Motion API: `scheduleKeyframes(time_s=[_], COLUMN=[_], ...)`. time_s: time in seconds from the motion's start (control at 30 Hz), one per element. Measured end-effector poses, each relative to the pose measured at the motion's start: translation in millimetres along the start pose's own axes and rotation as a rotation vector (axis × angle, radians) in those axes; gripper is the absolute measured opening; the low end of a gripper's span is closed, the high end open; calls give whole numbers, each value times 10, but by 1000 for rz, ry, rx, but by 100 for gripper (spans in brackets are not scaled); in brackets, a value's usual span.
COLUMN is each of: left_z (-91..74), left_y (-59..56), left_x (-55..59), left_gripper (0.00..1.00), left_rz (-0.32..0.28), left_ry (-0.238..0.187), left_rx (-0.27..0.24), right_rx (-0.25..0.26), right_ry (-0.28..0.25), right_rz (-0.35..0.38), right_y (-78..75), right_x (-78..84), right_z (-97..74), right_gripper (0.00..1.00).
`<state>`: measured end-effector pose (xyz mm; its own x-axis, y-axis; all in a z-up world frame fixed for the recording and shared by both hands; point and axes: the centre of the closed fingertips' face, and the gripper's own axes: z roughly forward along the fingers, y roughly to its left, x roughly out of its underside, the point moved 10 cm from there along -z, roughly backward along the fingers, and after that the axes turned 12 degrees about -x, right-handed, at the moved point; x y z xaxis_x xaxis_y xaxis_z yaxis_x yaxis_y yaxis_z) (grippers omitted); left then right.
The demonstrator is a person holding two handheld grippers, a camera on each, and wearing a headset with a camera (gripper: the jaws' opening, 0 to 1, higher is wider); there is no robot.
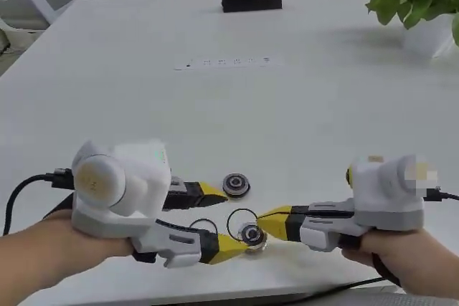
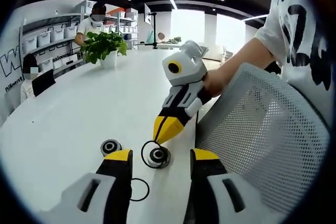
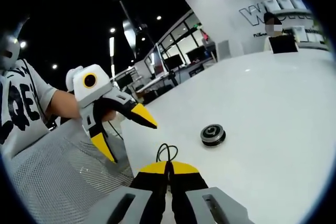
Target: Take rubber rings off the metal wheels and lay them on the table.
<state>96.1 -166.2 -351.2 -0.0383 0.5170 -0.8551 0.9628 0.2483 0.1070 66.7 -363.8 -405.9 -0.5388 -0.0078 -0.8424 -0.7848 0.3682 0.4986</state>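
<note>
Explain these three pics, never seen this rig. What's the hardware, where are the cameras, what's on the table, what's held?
No robot: a person holds a handheld tool with two yellow-tipped tongs in each hand. One picture comes from a headset camera looking down; the other two from fisheye cameras riding on each tool. The left tongs are open. The right tongs are shut on a thin black ring, which looks partly pulled off the near wheel. On the white table also lie a far wheel, apparently ring on, and one loose ring.
</note>
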Motion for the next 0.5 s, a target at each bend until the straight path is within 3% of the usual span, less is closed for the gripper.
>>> scheduleKeyframes(time_s=[0.5], left_z=[-264], left_y=[100], left_x=[57], left_gripper=[51], left_rz=[-23], left_ry=[-4], left_rx=[-50], right_rx=[-30], right_ry=[29], right_rz=[-19], right_y=[-13], right_x=[-157], right_z=[126], right_gripper=[0])
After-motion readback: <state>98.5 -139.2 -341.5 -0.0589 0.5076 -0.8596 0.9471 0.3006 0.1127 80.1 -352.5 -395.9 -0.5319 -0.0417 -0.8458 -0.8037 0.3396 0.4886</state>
